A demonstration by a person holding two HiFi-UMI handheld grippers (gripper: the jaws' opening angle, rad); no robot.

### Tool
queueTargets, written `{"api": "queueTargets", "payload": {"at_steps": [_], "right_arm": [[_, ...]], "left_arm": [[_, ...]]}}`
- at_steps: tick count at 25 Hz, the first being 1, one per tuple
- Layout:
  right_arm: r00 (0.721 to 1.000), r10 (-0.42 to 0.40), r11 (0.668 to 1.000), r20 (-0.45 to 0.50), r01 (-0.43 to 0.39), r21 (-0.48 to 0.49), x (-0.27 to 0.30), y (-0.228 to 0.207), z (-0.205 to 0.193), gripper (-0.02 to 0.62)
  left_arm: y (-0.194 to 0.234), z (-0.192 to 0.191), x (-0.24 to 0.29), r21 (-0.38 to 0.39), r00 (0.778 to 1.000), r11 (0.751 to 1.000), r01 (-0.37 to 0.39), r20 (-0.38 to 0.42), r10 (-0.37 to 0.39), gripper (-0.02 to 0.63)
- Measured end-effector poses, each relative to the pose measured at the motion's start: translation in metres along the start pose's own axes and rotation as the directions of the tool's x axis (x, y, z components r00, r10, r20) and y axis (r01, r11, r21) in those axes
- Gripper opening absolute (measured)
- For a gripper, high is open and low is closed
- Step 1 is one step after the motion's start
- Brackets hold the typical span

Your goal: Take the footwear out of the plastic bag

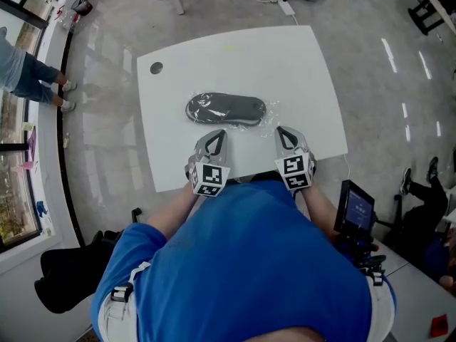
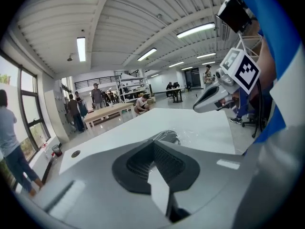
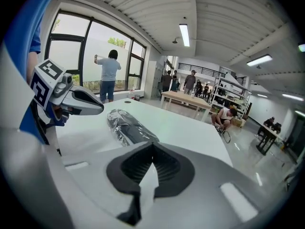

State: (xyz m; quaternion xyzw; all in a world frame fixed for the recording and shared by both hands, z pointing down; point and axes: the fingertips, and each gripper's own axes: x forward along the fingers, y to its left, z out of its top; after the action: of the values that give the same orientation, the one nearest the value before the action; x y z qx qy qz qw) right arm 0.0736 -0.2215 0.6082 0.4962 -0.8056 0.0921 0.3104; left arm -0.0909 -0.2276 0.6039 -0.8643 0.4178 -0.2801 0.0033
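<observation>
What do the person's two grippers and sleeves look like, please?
The left gripper and the right gripper both have smooth grey shells that taper to pointed tips, with black ribbed pads inside. Each carries a white cube printed with black square markers. The person wears a blue short-sleeved shirt.

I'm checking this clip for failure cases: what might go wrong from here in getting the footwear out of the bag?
1. The clear plastic bag clings round the footwear; jaws pinching the film may catch the footwear too, so nothing slides out.
2. It lies loose on the white table; a one-gripper pull may drag everything along.
3. The left gripper and right gripper are shut, short of the bag, whose open end is unclear: they may grab the closed end.
</observation>
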Motion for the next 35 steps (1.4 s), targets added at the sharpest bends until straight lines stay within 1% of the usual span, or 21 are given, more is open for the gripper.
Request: {"api": "queueTargets", "payload": {"at_steps": [2, 5, 7, 9, 12, 14, 19, 21, 23, 24, 27, 29, 31, 33, 35], "right_arm": [[1.000, 0.010, 1.000, -0.016, -0.010, -0.004, 0.000, 0.004, -0.007, 0.003], [0.999, 0.029, 0.999, -0.034, -0.030, -0.026, -0.001, 0.012, -0.016, 0.003], [0.998, 0.043, 0.998, -0.042, -0.045, -0.036, 0.000, 0.018, -0.018, 0.003], [0.997, 0.057, 0.997, -0.057, -0.059, -0.041, 0.001, 0.024, -0.021, 0.003], [0.995, 0.079, 0.996, -0.068, -0.082, -0.042, 0.008, 0.024, -0.025, 0.003], [0.992, 0.093, 0.994, -0.082, -0.097, -0.045, 0.012, 0.022, -0.030, 0.003], [0.989, 0.108, 0.992, -0.102, -0.114, -0.056, -0.008, 0.059, -0.035, 0.003], [0.987, 0.116, 0.991, -0.107, -0.122, -0.055, -0.011, 0.065, -0.038, 0.003], [0.986, 0.124, 0.990, -0.115, -0.132, -0.059, -0.009, 0.061, -0.040, 0.003], [0.985, 0.129, 0.989, -0.116, -0.137, -0.061, -0.008, 0.060, -0.041, 0.003], [0.982, 0.145, 0.986, -0.119, -0.153, -0.065, -0.006, 0.059, -0.046, 0.003], [0.980, 0.160, 0.983, -0.121, -0.169, -0.077, -0.003, 0.058, -0.046, 0.003], [0.978, 0.173, 0.975, -0.120, -0.187, -0.116, 0.000, 0.059, -0.042, 0.003], [0.976, 0.183, 0.961, -0.115, -0.202, -0.189, 0.001, 0.063, -0.038, 0.003], [0.974, 0.198, 0.935, -0.108, -0.221, -0.276, 0.003, 0.068, -0.034, 0.004]], "left_arm": [[-0.008, -0.007, -0.001, 0.091, 1.000, 0.996, 0.006, -0.012, -0.005, 0.008], [-0.025, -0.026, -0.003, 0.208, 0.998, 0.978, 0.034, -0.053, -0.023, 0.008], [-0.033, -0.040, -0.003, 0.254, 0.995, 0.965, 0.058, -0.090, -0.036, 0.094], [-0.035, -0.050, -0.004, 0.302, 0.993, 0.951, 0.063, -0.116, -0.029, 0.115], [-0.036, -0.058, 0.006, 0.403, 0.988, 0.913, 0.059, -0.154, 0.004, 0.175], [-0.036, -0.061, 0.013, 0.452, 0.983, 0.890, 0.053, -0.179, 0.032, 0.190], [-0.035, -0.075, -0.018, 0.547, 0.976, 0.837, 0.034, -0.199, 0.090, 0.192], [-0.037, -0.078, -0.022, 0.568, 0.973, 0.822, 0.036, -0.206, 0.099, 0.192], [-0.038, -0.076, -0.017, 0.574, 0.972, 0.818, 0.035, -0.208, 0.105, 0.184], [-0.038, -0.075, -0.016, 0.575, 0.973, 0.818, 0.030, -0.204, 0.108, 0.150], [-0.042, -0.072, -0.016, 0.572, 0.974, 0.820, 0.011, -0.190, 0.120, 0.017], [-0.042, -0.071, -0.016, 0.564, 0.974, 0.826, 0.006, -0.191, 0.123, 0.011], [-0.039, -0.069, -0.020, 0.554, 0.975, 0.832, 0.000, -0.186, 0.124, 0.009], [-0.034, -0.065, -0.027, 0.542, 0.976, 0.840, -0.015, -0.174, 0.130, 0.009], [-0.028, -0.060, -0.034, 0.528, 0.978, 0.848, -0.037, -0.156, 0.140, 0.009]]}}
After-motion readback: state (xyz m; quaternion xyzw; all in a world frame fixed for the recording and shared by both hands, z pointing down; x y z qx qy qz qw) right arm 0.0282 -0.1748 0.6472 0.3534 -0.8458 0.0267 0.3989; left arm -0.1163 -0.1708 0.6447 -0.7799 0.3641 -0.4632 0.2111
